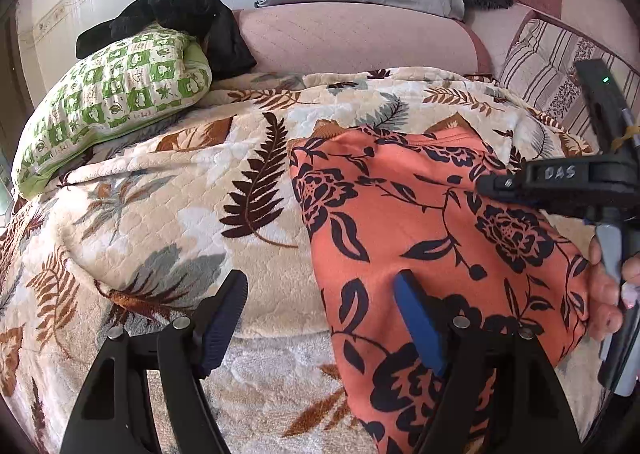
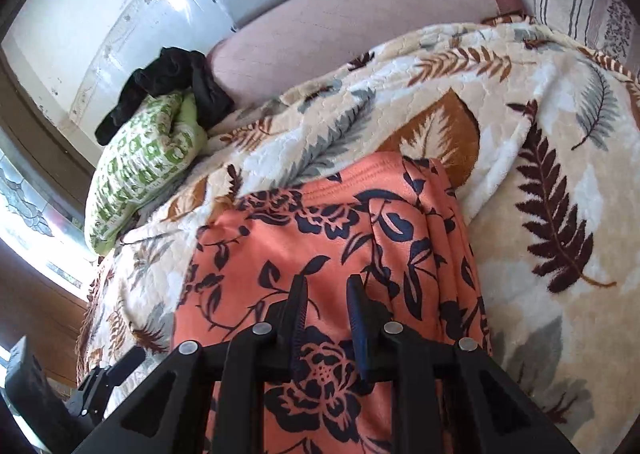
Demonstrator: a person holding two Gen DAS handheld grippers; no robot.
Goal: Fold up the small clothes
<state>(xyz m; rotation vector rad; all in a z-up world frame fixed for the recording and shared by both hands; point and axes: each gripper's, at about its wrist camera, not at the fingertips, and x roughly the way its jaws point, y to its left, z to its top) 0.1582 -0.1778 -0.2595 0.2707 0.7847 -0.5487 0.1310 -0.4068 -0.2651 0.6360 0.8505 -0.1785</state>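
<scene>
Left gripper (image 1: 320,328) wide open, holding nothing, straddling the left edge of the orange floral garment (image 1: 432,238). Right gripper (image 2: 326,328) narrowed to a small gap over it; can't tell if cloth is pinched. Garment lies flat on the leaf-print blanket (image 1: 168,189). Looks light, limp, slightly slippery: grab hems or corners.

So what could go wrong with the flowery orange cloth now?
The left claw is open, with one finger over the orange floral garment and the other over the leaf-print blanket; closing there might pinch blanket too. The right claw looks only partly closed above the cloth, so its hold may slip. Bunched pleats on one side could fold crooked.
</scene>
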